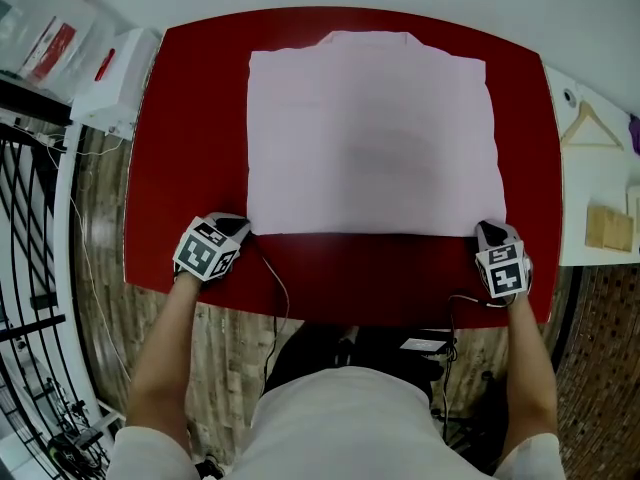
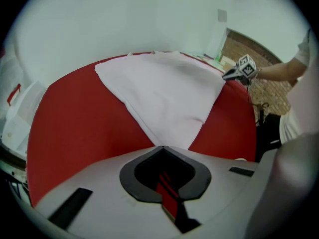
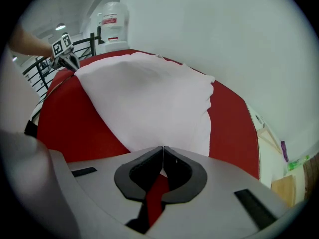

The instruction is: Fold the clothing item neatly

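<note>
A pale pink garment (image 1: 370,138) lies flat as a rectangle on the red table (image 1: 200,118), collar end on the far side. My left gripper (image 1: 243,228) is shut with its tips at the garment's near left corner (image 2: 169,133). No cloth shows between its jaws, and I cannot tell whether it touches the cloth. My right gripper (image 1: 488,230) is at the near right corner, shut on the garment's edge (image 3: 164,133), where a sliver of cloth shows between the pads. Each gripper view shows the other gripper across the cloth: the right one (image 2: 232,74) and the left one (image 3: 67,59).
A white box (image 1: 115,78) stands off the table's left side, with a black railing (image 1: 30,268) below it. A white surface on the right carries a wooden hanger (image 1: 590,128) and wooden blocks (image 1: 608,228). A water dispenser (image 3: 112,26) stands by the wall.
</note>
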`<state>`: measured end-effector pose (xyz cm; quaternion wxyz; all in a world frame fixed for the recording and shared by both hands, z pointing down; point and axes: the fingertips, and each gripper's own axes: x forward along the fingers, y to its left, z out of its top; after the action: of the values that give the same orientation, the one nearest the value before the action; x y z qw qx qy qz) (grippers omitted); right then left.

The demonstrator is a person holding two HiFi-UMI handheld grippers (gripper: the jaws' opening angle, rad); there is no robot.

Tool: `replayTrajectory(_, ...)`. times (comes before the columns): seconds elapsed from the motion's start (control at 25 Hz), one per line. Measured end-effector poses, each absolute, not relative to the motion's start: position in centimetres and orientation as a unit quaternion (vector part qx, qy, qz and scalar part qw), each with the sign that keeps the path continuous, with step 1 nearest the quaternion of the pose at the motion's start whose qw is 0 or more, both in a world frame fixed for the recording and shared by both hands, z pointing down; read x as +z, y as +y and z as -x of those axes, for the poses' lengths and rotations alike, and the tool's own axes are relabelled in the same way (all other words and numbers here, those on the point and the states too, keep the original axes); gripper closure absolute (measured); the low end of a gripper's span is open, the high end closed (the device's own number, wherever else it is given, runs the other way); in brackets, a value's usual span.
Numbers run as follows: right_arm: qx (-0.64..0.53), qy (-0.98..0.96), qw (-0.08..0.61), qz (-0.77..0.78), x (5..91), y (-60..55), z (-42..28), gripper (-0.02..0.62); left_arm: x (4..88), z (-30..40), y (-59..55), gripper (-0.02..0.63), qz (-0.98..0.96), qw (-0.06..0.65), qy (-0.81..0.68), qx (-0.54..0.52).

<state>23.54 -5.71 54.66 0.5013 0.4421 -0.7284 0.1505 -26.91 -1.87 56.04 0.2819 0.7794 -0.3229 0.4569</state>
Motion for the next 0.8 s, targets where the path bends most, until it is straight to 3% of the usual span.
replayTrajectory(0.32, 0.162, -0.718, 0.486, -0.471, 53.7, -5.9, -23.9, 0.575, 53.4, 24.8, -1.0, 0.6, -0.807, 0.296, -0.321, 0.398)
replayTrajectory(0.56, 0.171, -0.71, 0.496, -0.469, 54.6, -5.4, -24.4, 0.575, 54.9, 23.5, -0.1, 0.6, -0.81, 0.236, -0.302, 0.444)
replayTrajectory(0.8, 0.142, -0.712, 0.521, -0.449, 54.5, -5.6, -25.1, 0.577, 55.9, 24.0, 0.5, 0.601, -0.817, 0.235, -0.25, 0.463)
